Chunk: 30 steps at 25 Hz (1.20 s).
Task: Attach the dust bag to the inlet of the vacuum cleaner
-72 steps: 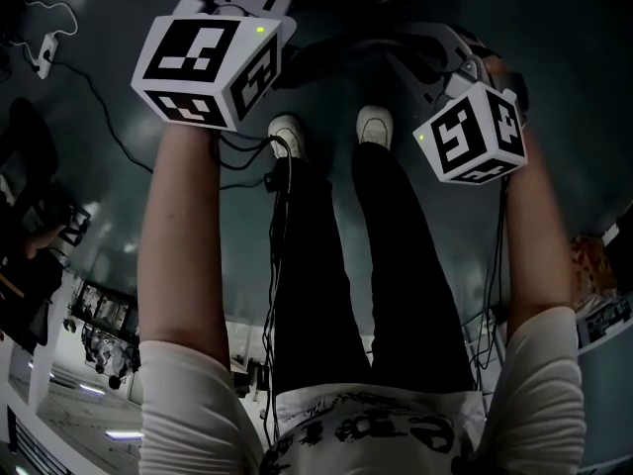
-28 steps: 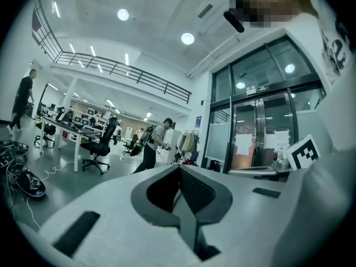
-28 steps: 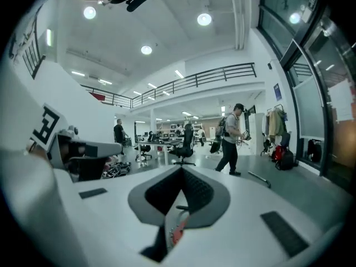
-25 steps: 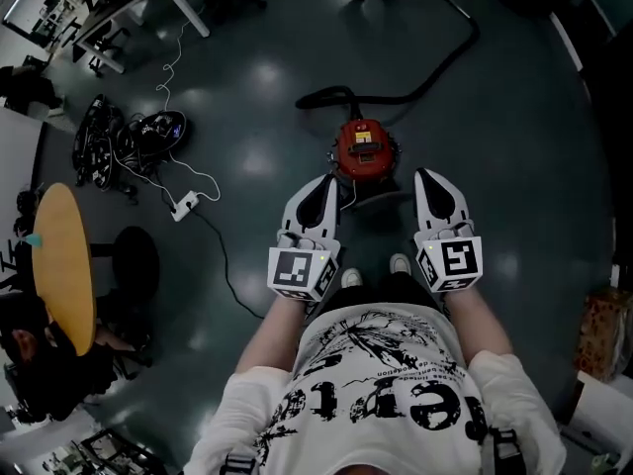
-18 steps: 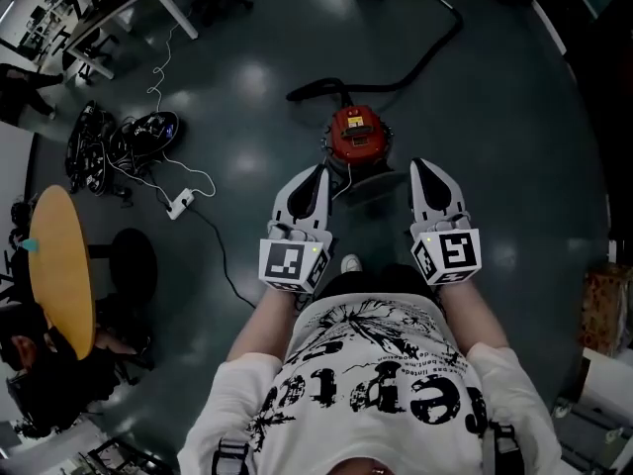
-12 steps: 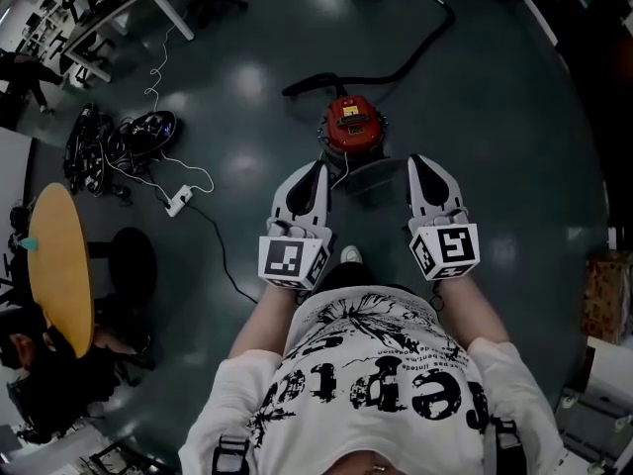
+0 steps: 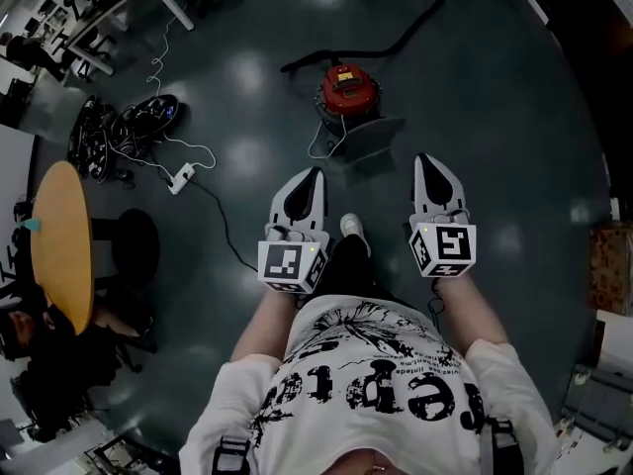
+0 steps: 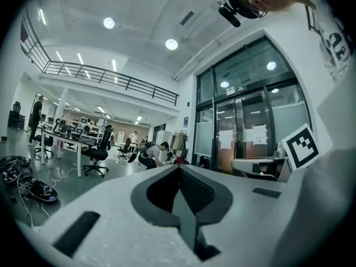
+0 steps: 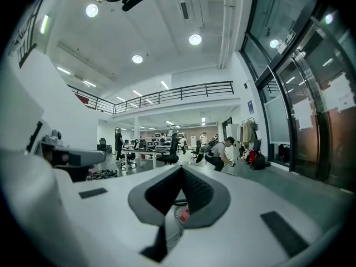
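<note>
The red vacuum cleaner (image 7: 348, 89) stands on the dark floor ahead of me, with a black hose (image 7: 396, 36) running off behind it. A flat grey piece (image 7: 374, 137), perhaps the dust bag, lies against its near side. My left gripper (image 7: 316, 172) and right gripper (image 7: 422, 159) are held level side by side, well short of the vacuum. Both are shut and hold nothing. In the left gripper view the left gripper (image 8: 179, 168) shows its jaws meeting. Through the gap behind the right gripper (image 9: 181, 169) tip shows a bit of the red vacuum (image 9: 183, 213).
A round wooden table (image 7: 57, 250) stands at the left, with a power strip (image 7: 180, 178) and a heap of cables (image 7: 124, 132) beyond it. My shoe (image 7: 353, 228) shows between the grippers. A cardboard box (image 7: 613, 265) sits at the right. People work at distant desks (image 8: 61, 135).
Both grippers have drawn back from the vacuum, which now sits farther up the view. The grey piece beside it has come out from between the grippers. Jaws stayed shut.
</note>
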### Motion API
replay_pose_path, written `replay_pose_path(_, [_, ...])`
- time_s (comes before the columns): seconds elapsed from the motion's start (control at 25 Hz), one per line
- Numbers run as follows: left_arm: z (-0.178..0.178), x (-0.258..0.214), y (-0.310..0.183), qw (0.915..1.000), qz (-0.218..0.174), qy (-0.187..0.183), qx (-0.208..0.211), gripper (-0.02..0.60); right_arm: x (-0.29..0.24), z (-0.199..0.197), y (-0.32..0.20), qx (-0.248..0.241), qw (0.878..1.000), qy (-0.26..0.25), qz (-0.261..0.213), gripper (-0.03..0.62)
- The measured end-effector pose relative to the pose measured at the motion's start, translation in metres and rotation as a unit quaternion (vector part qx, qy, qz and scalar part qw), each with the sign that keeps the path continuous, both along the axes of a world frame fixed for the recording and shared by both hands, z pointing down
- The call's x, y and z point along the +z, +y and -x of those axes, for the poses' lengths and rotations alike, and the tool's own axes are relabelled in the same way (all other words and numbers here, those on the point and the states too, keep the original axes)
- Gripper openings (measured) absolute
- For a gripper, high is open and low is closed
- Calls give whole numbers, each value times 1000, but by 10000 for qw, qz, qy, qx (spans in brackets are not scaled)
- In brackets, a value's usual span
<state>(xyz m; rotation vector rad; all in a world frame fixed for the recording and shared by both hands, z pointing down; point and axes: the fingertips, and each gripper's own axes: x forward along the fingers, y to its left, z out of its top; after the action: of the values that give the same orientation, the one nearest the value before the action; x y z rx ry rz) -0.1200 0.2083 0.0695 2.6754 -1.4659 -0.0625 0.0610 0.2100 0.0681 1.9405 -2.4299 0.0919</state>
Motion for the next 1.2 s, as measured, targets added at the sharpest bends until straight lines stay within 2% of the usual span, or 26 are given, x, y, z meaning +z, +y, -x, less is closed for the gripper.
replay_pose_path(0.24, [13,0,70,9999,101,31,65,3,0,14,71,98,9999,-88,102,3])
replay_pose_path(0.4, [33,-3,94,9999,65,24,151,3,-6,37,98,42,10000,-11,54,3])
replay_pose_path(0.76, [86,-27,91,9996,-161,128,177,3,-20,93,101,44,9999,135,-61,2])
replay_pose_path(1.2, [112,-28,69,9994,-143,205,238,3,-25,120,82,193,9996,205,-63,2])
